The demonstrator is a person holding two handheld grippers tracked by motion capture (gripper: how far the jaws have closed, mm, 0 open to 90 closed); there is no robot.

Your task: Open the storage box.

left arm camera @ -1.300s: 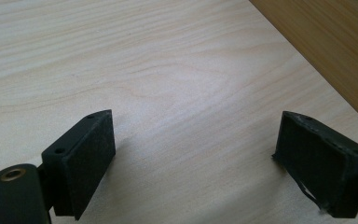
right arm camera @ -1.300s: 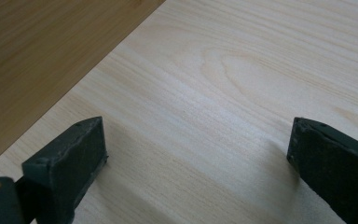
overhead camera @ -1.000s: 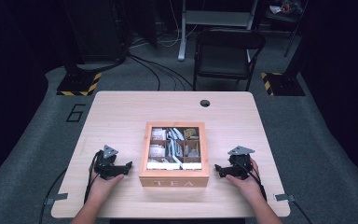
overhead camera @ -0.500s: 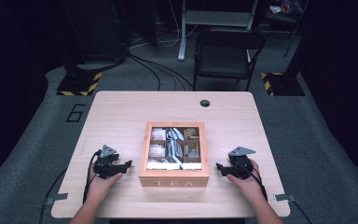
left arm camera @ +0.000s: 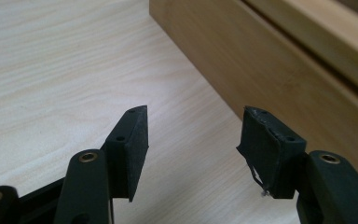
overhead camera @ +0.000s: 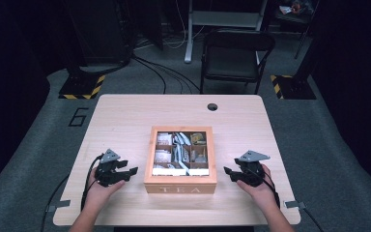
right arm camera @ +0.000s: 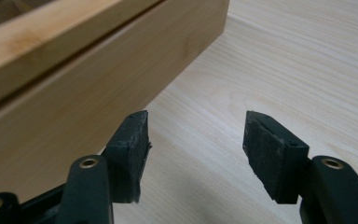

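High view: both hands flank the tea box (overhead camera: pixel 180 182), left gripper (overhead camera: pixel 132 171) and right gripper (overhead camera: pixel 227 171) half-closing on nothing, seemingly aimed inward.

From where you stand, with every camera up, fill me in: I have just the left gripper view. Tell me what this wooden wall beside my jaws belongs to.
Observer: It is the side of a wooden tea box lettered TEA on its front, seen in the high view.
Operator: Report what is inside it.
Observer: Its top shows compartments holding tea packets.
Operator: Give me the other gripper's place.
Observer: The right gripper sits at the box's opposite side, apart from it, jaws pointing toward it.
Operator: State its jaws.
Observer: They have just been closing, yet a gap remains with nothing between them, as with the left gripper.
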